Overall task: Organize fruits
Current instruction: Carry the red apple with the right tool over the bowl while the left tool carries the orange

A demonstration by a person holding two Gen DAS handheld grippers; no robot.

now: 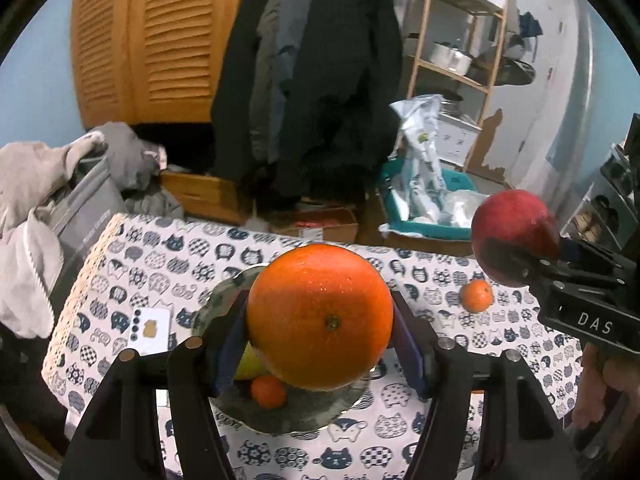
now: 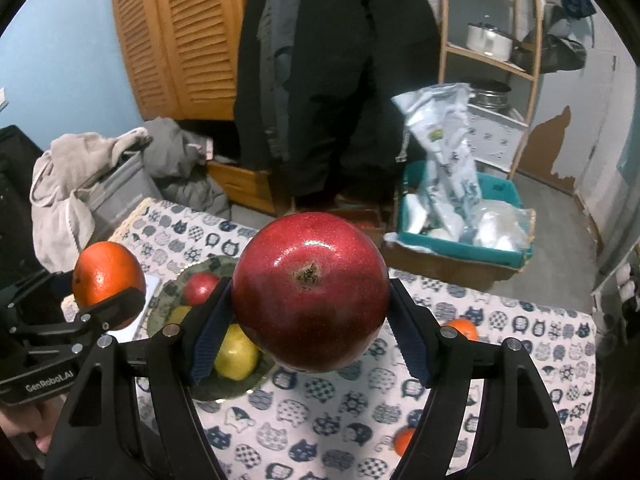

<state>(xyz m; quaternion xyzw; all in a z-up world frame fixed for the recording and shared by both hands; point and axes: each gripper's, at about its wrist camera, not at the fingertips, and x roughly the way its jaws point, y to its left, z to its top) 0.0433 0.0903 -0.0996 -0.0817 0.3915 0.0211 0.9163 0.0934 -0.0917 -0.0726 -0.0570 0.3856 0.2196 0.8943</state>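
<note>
I pinch a large orange (image 1: 320, 316) in my left gripper (image 1: 320, 344) and a red apple (image 2: 310, 296) in my right gripper (image 2: 310, 344), both mid-frame above the plate (image 1: 304, 416); next, I judge, lowering each into it.

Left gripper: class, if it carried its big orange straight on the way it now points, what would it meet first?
Probably the plate on the table, under and just beyond the big orange clamped in the left gripper. Depth is unclear; it may pass above the small orange lying there.
</note>
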